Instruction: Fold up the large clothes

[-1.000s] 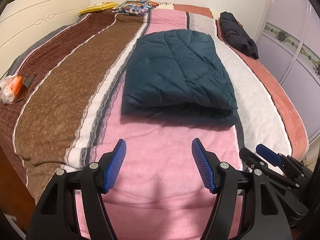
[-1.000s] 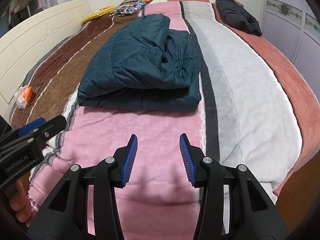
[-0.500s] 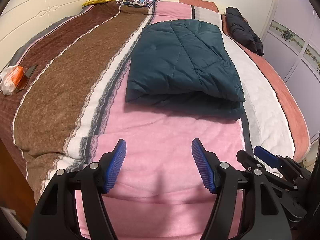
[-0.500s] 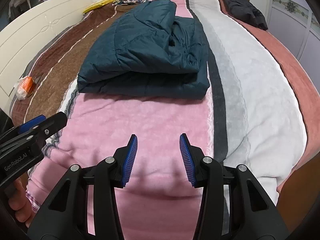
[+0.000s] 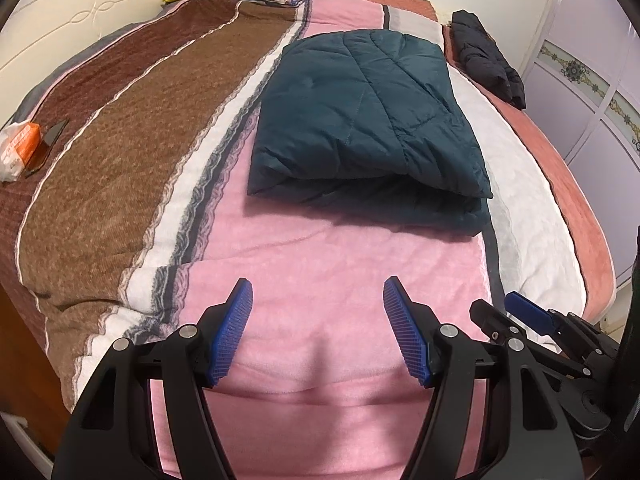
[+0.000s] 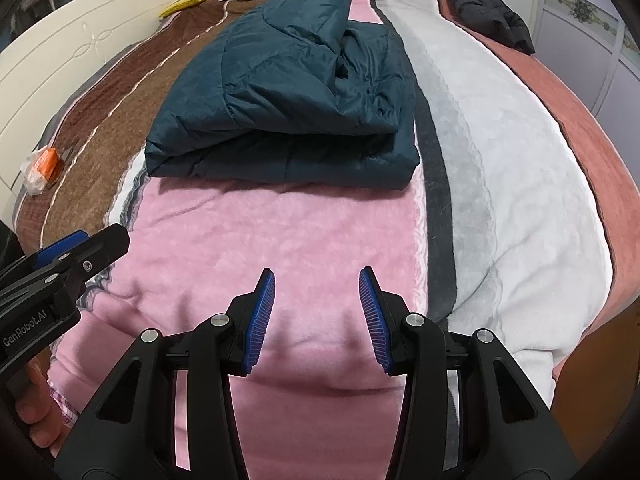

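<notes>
Folded teal jacket on the striped bed, both tools empty.

In the left wrist view, the left tool [image 5: 318, 328] hovered with its blue pads wide apart, holding nothing, over the pink stripe of the bed blanket [image 5: 320, 280]; the folded teal quilted jacket [image 5: 368, 120] lay ahead, a black garment [image 5: 488, 60] farther right, an orange packet [image 5: 20, 148] at the left edge. In the right wrist view, the right tool [image 6: 317, 312] was parted more narrowly, also empty, short of the jacket [image 6: 288, 92]. The left tool's body [image 6: 52, 280] read "GenRobot.AI".
</notes>
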`<move>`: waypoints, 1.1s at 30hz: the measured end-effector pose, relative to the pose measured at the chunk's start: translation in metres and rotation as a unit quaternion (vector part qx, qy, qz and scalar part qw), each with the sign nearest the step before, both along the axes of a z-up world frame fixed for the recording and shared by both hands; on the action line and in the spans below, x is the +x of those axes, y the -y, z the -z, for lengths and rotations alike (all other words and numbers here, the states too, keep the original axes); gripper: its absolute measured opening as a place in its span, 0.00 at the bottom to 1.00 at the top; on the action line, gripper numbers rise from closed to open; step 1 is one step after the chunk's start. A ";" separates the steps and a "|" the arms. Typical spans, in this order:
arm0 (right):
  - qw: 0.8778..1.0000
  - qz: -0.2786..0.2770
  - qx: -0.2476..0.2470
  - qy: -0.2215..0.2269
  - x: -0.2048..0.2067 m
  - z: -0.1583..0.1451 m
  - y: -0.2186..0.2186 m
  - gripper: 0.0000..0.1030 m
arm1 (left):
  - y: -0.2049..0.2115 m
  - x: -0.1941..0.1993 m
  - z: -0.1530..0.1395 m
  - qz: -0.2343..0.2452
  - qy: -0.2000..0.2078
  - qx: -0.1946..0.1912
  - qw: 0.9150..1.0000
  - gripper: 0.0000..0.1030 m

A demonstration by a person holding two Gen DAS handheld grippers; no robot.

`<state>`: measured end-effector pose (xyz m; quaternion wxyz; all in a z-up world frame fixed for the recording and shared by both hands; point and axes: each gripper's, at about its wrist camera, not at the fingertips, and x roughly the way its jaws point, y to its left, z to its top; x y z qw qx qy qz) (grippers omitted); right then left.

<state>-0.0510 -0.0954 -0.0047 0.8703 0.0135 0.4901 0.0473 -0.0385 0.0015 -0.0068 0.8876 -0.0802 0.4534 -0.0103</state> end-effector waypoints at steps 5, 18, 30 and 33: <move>1.000 0.000 -0.002 -0.002 0.001 0.001 -0.001 0.43 | -0.002 0.000 0.001 -0.001 0.000 -0.001 1.000 0.64; 1.000 0.001 0.000 -0.003 0.000 0.001 0.001 0.43 | -0.002 -0.001 -0.001 -0.003 0.002 0.001 1.000 0.64; 1.000 0.001 -0.001 -0.003 0.000 0.001 0.002 0.43 | -0.003 -0.001 -0.003 -0.002 0.004 0.001 1.000 0.64; 1.000 0.001 0.000 -0.003 0.000 0.001 0.001 0.43 | -0.002 -0.001 -0.002 -0.002 0.004 0.001 1.000 0.64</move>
